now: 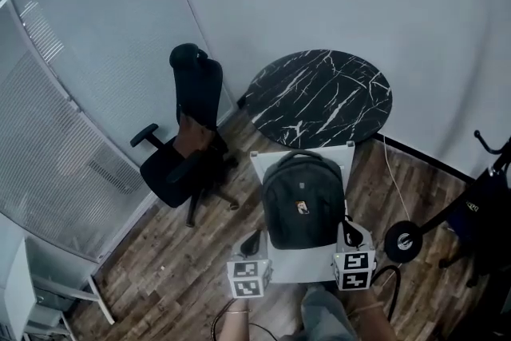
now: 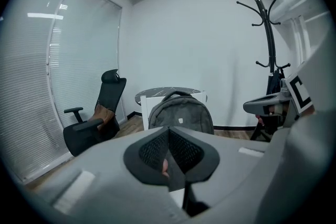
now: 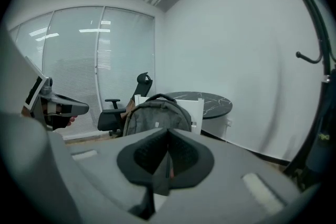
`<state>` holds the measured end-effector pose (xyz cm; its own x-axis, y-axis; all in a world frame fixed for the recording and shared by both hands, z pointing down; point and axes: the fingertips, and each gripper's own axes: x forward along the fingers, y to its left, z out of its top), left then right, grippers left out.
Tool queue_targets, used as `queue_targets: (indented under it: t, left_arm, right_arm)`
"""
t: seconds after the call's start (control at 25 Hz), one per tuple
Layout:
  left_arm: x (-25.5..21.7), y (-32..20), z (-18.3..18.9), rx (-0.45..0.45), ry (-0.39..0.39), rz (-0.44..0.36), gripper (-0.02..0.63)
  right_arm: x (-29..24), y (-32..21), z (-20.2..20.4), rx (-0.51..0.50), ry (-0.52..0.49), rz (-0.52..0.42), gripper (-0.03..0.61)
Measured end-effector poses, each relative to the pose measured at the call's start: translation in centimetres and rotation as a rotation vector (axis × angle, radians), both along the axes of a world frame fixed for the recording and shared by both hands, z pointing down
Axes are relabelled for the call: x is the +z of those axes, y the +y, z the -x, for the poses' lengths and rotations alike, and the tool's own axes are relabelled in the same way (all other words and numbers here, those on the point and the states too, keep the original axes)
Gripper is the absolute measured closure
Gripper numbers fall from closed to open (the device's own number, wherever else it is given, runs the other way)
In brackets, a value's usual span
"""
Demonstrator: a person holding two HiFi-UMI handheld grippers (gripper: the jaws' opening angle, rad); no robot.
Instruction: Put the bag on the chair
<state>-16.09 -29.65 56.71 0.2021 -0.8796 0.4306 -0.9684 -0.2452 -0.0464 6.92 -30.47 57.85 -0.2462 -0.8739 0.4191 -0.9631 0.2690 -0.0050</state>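
A dark grey backpack (image 1: 303, 200) stands upright on the seat of a white chair (image 1: 299, 269), leaning on its back. Both grippers hover at the chair's front edge, short of the bag and apart from it. My left gripper (image 1: 252, 242) is at the bag's lower left and my right gripper (image 1: 351, 233) at its lower right. In the left gripper view the black pads of the left gripper (image 2: 169, 157) meet with nothing between them, the backpack (image 2: 181, 113) beyond. The right gripper (image 3: 168, 157) is likewise shut and empty in its own view, facing the backpack (image 3: 157, 113).
A black office chair (image 1: 188, 148) stands to the left by the glass wall with blinds (image 1: 56, 132). A round black marble table (image 1: 319, 96) is just behind the white chair. A black coat stand (image 2: 268, 34) and dark gear (image 1: 479, 212) are at the right.
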Motion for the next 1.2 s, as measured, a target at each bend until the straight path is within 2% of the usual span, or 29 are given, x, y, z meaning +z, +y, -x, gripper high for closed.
queue_targets:
  t: [0.32, 0.8, 1.2]
  left_arm:
    - [-2.4, 4.6, -1.2, 0.028, 0.008, -0.024, 0.604]
    - [-8.8, 11.1, -2.2, 0.078, 0.033, -0.134, 0.604]
    - [-12.8, 16.8, -3.3, 0.147, 0.036, -0.197, 0.604]
  right_arm:
    - [-3.7, 4.1, 0.5, -0.013, -0.006, -0.093, 0.575]
    - [-9.2, 11.0, 1.1, -0.037, 0.029, -0.205, 0.575]
    - [-13.0, 16.7, 2.3, -0.059, 0.039, -0.262, 0.575]
